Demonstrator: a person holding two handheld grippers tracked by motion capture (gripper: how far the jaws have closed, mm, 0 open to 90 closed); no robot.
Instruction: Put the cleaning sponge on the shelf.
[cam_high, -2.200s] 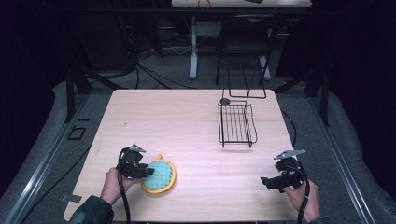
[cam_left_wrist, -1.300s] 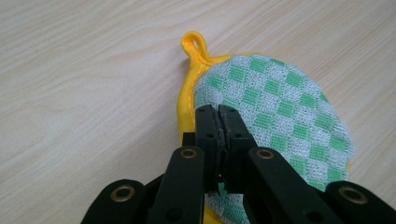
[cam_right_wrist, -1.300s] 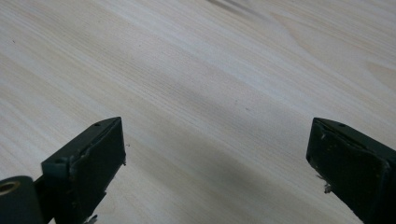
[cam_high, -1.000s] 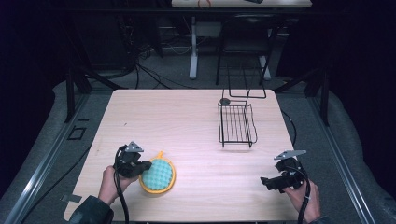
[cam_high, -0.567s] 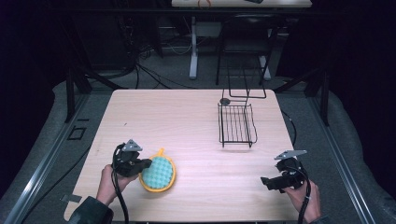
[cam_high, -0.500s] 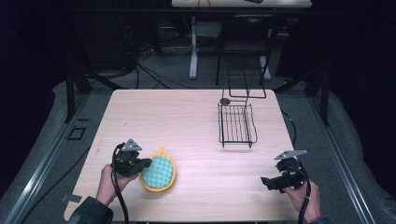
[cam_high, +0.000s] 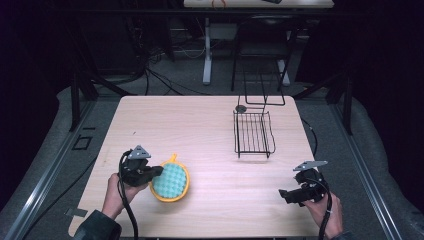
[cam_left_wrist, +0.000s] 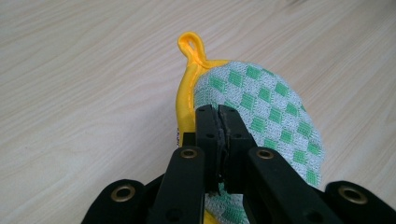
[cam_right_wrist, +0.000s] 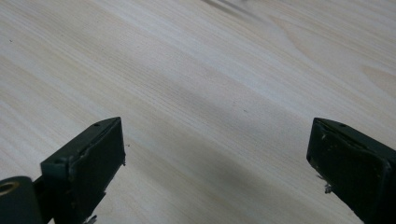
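My left gripper (cam_high: 150, 172) has its jaws clamped on the edge of the green-checked pot holder (cam_high: 170, 181), which sits at the tabletop's (cam_high: 200, 130) near left. Wire rack (cam_high: 253, 133) stands far right. My right gripper (cam_high: 287, 194) rests low at the near right, jaws wide apart over bare wood.

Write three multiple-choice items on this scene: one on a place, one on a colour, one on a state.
1. The wire rack stands on the table
A. far right
B. near left
C. at the centre

2. The pot holder's rim is
A. red
B. yellow
C. blue

3. The left tool is
A. wide open
B. shut on the pot holder
C. shut on the rack

Answers:
1 A, the rack sits toward the far right corner.
2 B, a yellow rim and loop edge the green check.
3 B, its jaws pinch the cloth's edge.
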